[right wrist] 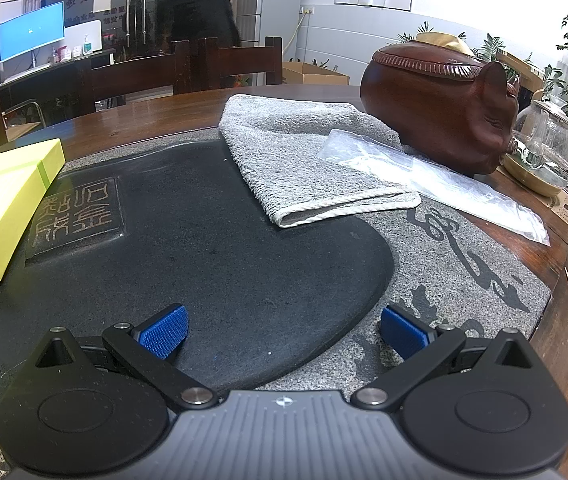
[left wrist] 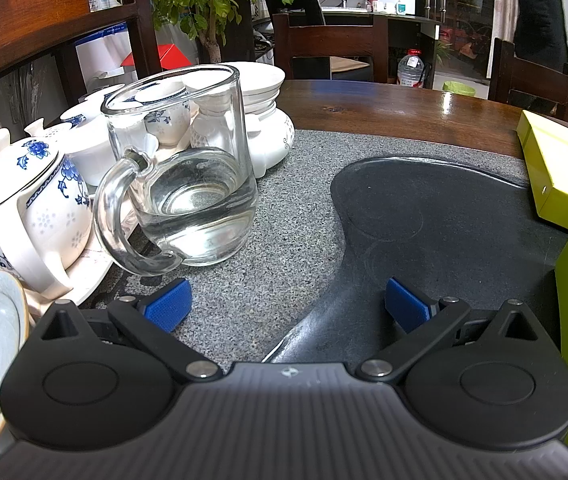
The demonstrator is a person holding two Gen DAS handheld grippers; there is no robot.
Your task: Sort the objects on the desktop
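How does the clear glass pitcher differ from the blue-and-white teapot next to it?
The glass pitcher is see-through and lidless, with a little water at the bottom; the porcelain teapot is opaque white with blue flowers and wears a lid. The pitcher stands on the speckled stone tea tray, while the teapot sits on a white tray beside it. Both stand upright and have a looped handle turned toward the camera.

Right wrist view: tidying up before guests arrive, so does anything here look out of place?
A crumpled clear plastic bag lies loose across the folded grey towel and the wooden pig; it looks like litter. Nothing is spilled or broken.
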